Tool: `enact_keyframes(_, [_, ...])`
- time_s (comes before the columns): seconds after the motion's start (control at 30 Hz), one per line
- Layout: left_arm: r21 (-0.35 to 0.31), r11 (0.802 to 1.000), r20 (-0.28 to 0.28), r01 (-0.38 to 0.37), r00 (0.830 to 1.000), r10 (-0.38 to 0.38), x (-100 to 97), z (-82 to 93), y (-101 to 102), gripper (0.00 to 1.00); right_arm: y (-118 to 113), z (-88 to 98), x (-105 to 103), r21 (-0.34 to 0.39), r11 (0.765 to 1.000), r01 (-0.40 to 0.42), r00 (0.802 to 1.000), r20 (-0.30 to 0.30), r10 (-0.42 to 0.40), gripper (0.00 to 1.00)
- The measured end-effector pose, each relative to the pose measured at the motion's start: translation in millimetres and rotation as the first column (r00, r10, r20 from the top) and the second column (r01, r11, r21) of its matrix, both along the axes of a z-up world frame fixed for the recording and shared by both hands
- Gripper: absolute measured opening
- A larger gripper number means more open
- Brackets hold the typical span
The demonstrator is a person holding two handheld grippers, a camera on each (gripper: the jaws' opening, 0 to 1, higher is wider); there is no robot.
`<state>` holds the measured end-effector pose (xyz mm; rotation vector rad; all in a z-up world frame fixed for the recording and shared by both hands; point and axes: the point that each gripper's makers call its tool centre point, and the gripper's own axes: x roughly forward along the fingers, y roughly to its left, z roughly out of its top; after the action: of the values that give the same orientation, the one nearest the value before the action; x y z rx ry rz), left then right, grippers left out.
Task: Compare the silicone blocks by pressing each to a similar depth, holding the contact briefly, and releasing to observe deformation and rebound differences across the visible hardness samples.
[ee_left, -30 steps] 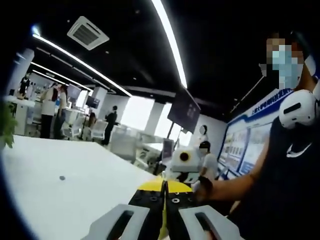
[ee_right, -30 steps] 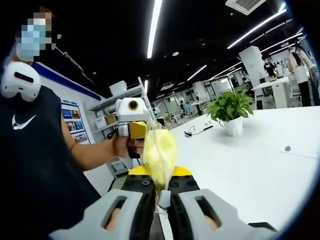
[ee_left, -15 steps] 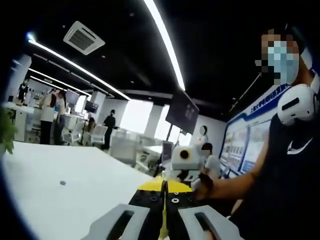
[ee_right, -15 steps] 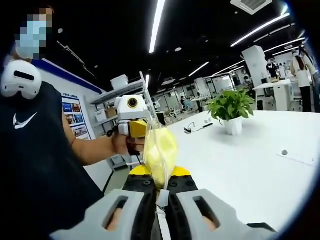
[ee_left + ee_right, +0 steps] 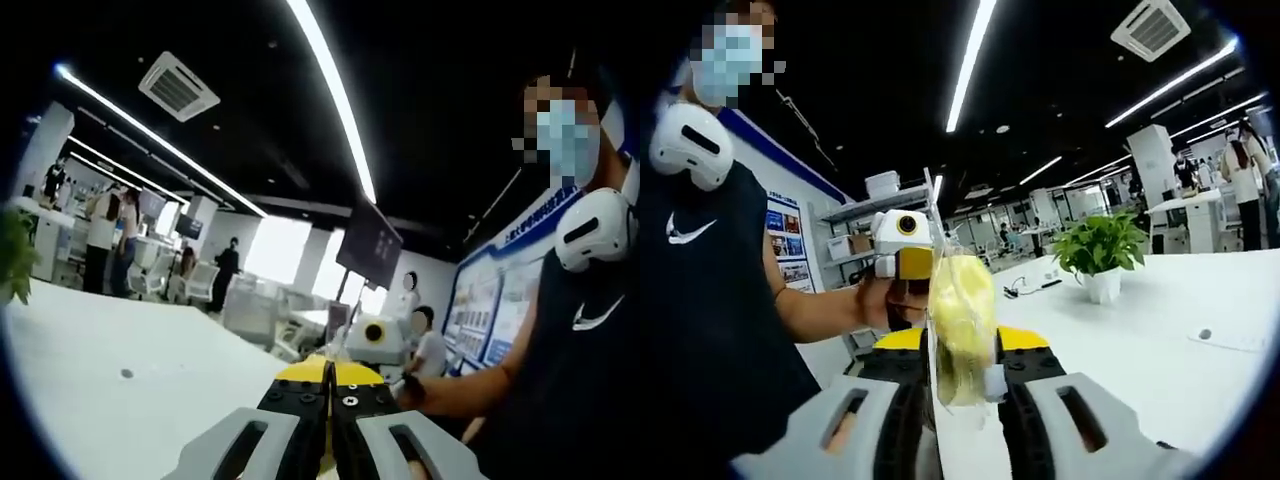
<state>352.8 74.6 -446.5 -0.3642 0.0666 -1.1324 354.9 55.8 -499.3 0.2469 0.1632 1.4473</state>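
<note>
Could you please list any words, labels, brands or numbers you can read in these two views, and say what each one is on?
No text can be read.
Swoosh logo, no letters: on the person's dark shirt.
Blue-bordered wall boards: printed text and pictures, too blurred to read.
Wall posters: too small to read.
Clear bag of yellow pieces: no readable label.

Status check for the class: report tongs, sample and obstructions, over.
Left tongs shut, empty. Right tongs around yellow bagged sample, held above white table. Nothing in the way.
</note>
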Motion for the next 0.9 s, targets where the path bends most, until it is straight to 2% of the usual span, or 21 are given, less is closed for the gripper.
enact_keyframes(0.07, [0.004, 1.0, -0.002, -0.008, 1.0, 0.008, 0.7, -0.8, 4, 0.0, 0, -5.6, 6, -0.024, 0.999, 0.036, 0.999, 0.007, -0.035, 0.41])
enact_keyframes(0.17, [-0.001, 1.0, -0.012, -0.018, 1.0, 0.018, 4.1, -1.8, 8, 0.0, -2, -3.6, 10, -0.014, 0.998, 0.069, 0.998, 0.0, -0.069, 0.6])
enact_keyframes(0.2, [-0.001, 1.0, -0.016, -0.016, 1.0, 0.016, 5.0, -2.5, 8, 0.0, -6, -3.2, 16, -0.012, 0.994, 0.109, 0.994, 0.013, -0.109, 0.66])
enact_keyframes(0.27, [0.004, 1.0, -0.019, -0.012, 1.0, 0.012, 7.3, -4.0, 7, 0.0, -13, -2.9, 27, -0.005, 0.984, 0.18, 0.983, 0.037, -0.18, 0.8])
enact_keyframes(0.3, [0.005, 1.0, -0.02, -0.01, 1.0, 0.01, 7.8, -4.3, 6, 0.0, -19, -1.7, 36, 0.01, 0.972, 0.234, 0.971, 0.043, -0.234, 0.87])
enact_keyframes(0.33, [0.006, 1.0, -0.02, -0.009, 1.0, 0.009, 8.7, -4.5, 5, 0.0, -24, -1.7, 42, 0.021, 0.963, 0.27, 0.963, 0.022, -0.27, 0.97])
enact_keyframes(0.4, [-0.003, 1.0, -0.023, -0.007, 1.0, 0.007, 9.7, -3.2, 4, 0.0, -31, -0.6, 45, 0.026, 0.96, 0.278, 0.96, 0.017, -0.278, 0.96])
enact_keyframes(0.5, [-0.016, 1.0, -0.02, -0.008, 1.0, 0.007, 12.5, -0.6, 2, 0.0, -39, 5.2, 47, 0.044, 0.955, 0.293, 0.954, 0.054, -0.295, 0.96])
enact_keyframes(0.57, [-0.022, 1.0, -0.021, -0.01, 1.0, 0.01, 13.9, 0.8, 1, 0.0, -41, 4.8, 47, 0.034, 0.955, 0.293, 0.954, 0.057, -0.295, 0.96])
enact_keyframes(0.7, [-0.046, 0.999, -0.025, -0.015, 1.0, 0.014, 16.6, 5.4, 2, 0.0, -53, 6.1, 57, 0.013, 0.933, 0.36, 0.924, 0.129, -0.359, 0.96])
enact_keyframes(0.8, [-0.057, 0.998, -0.038, -0.036, 0.999, 0.034, 21.5, 4.7, 6, 0.0, -74, -4.1, 74, -0.025, 0.891, 0.452, 0.877, 0.193, -0.44, 0.96])
enact_keyframes(0.9, [-0.073, 0.996, -0.064, -0.051, 0.997, 0.046, 24.7, 0.0, 10, 0.0, -95, -17.5, 82, -0.064, 0.861, 0.504, 0.857, 0.159, -0.489, 0.96])
